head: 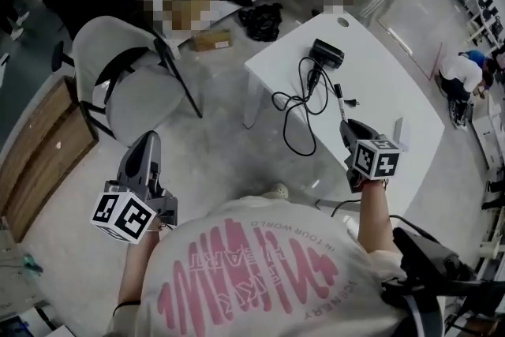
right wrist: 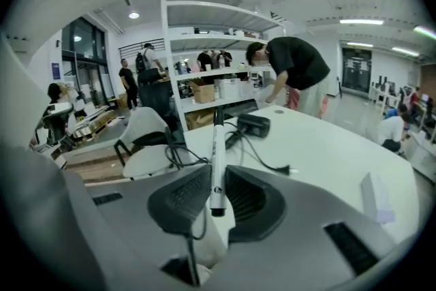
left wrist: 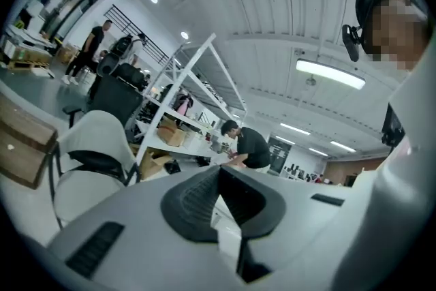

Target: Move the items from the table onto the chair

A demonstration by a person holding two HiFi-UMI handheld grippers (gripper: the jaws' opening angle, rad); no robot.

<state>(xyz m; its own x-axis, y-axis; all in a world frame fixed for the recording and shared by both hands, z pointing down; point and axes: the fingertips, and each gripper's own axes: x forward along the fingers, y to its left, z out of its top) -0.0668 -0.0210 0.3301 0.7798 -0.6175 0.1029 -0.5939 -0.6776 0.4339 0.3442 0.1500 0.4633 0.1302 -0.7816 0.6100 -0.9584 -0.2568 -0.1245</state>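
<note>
Right hand-held gripper clamping one marker, one chair

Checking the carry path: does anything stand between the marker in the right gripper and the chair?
Nothing upright blocks it. The marker is clamped in the right gripper's fingers. Toward the chair there is only the black cable lying flat on the table, then floor. The chair's seat looks bare.

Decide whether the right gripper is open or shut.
Shut on the white marker pen with black ends: in the right gripper view, both dark ribbed pads of the right gripper press against its barrel.
</note>
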